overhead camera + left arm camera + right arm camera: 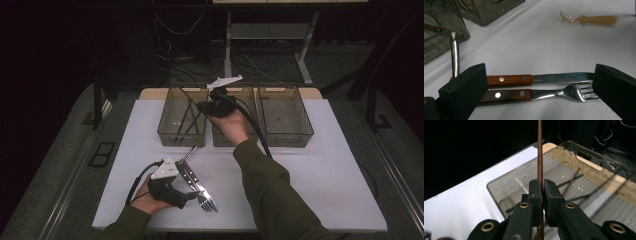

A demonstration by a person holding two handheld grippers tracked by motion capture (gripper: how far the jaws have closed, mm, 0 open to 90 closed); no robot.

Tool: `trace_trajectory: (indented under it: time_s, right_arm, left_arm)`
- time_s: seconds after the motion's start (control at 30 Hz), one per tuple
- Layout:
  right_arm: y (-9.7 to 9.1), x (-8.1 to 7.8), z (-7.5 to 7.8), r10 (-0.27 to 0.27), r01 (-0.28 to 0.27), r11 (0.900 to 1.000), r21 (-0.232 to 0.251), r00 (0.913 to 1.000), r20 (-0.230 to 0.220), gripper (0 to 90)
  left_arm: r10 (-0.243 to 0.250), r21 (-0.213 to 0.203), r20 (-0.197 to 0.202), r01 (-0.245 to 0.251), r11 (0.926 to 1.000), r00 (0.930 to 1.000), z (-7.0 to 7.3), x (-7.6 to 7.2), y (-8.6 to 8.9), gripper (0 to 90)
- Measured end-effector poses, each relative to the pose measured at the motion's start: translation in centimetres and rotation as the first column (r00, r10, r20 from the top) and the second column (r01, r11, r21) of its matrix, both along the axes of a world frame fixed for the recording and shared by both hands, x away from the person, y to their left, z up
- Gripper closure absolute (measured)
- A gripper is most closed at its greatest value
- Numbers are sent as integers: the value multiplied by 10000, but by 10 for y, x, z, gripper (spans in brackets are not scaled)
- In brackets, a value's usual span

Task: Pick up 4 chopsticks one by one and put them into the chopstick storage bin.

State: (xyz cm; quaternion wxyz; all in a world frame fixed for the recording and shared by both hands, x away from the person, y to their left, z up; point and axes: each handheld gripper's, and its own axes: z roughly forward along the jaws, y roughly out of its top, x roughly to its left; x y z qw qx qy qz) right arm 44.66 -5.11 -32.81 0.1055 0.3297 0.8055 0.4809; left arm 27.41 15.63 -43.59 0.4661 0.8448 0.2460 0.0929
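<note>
A wood-handled knife point(559, 78) and fork point(564, 93) lie side by side on the white table point(320, 170). My left gripper point(539, 73) is open, its jaws standing wide on either side of them without touching. From above, it point(197, 194) rests low at the table's front left by the cutlery point(192, 177). My right gripper point(541, 187) is shut on a thin brown chopstick point(540, 157), which stands upright through its jaws. It point(206, 106) hovers over the left smoky bin point(181, 138), where more sticks point(571, 181) lie.
Three translucent bins stand in a row at the back: the left one, a middle one point(226, 141) and a right one point(286, 139). A metal utensil handle point(454, 55) lies behind the knife. A clear plastic spoon point(594, 20) lies farther off on the table.
</note>
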Motion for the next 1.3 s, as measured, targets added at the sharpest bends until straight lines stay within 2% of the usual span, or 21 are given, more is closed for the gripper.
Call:
trace_trajectory:
  time_s: [0.23, 0.43, 0.57, 0.8, 0.9, 0.93, 0.97, 1.03, 1.3]
  right_arm:
    - [33, 16, -3, 117, -117, 9999, -31, 9999, -36, 852]
    - [56, 27, -12, 188, -190, 9996, -195, 9997, -139, 852]
    - [65, 35, -22, 94, -99, 9998, -191, 9997, -235, 852]
    - [71, 45, -45, -258, 232, 9989, -409, 9976, -635, 851]
    - [74, 45, -53, -471, 398, 9960, -797, 9947, -911, 844]
    - [75, 45, -55, -633, 530, 9932, -1041, 9931, -990, 831]
    - [75, 45, -57, -754, 620, 9904, -1237, 9914, -1066, 751]
    - [74, 45, -58, -1027, 870, 9860, -1424, 9889, -1072, 703]
    - [57, 42, -51, -905, 762, 9888, -1285, 9899, -1095, 573]
  left_arm:
    - [-18, -127, 21, 18, 9999, 10000, 0, 0, 0, 0]
    - [-76, -183, -7, 76, 9998, 10000, 1, 0, 0, 0]
    - [-142, -152, 20, 143, 9998, 9999, 1, 0, 0, 0]
    - [-233, -166, -30, 233, 9996, 9997, 1, 0, 1, 0]
    - [-282, -146, -20, 282, 9995, 9996, 1, 0, 0, 0]
    - [-292, -143, -19, 292, 9995, 9996, 1, 0, 0, 0]
    - [-299, -139, -20, 299, 9995, 9996, 1, 0, 0, 0]
    - [-295, -141, -20, 295, 9995, 9996, 1, -1, 0, 0]
    - [-285, -169, -7, 285, 9995, 9996, 1, -1, 0, 0]
